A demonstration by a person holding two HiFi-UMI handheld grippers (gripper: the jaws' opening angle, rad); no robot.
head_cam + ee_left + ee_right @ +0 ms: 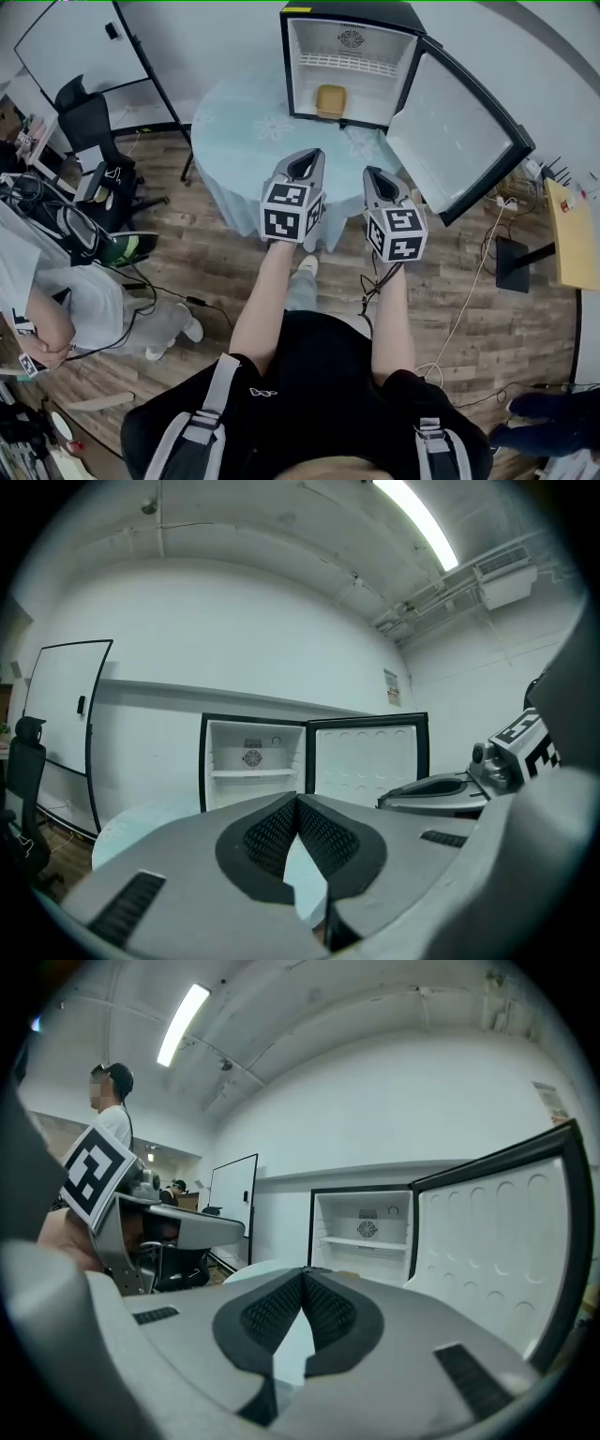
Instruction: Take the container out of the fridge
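Container (pixel 330 100), a yellow tub, lies straight ahead of both claws and well apart from them, on the fridge's floor under a white shelf (pixel 349 64); what it holds cannot be told. Left claw (pixel 305 155) and right claw (pixel 372 172) hang side by side over the near part of the round counter (pixel 230 131), each closed, pads together, gripping nothing. Farther on, the fridge (pixel 352 13) stands on the counter, its door (pixel 459 141) swung wide on the right claw's side.
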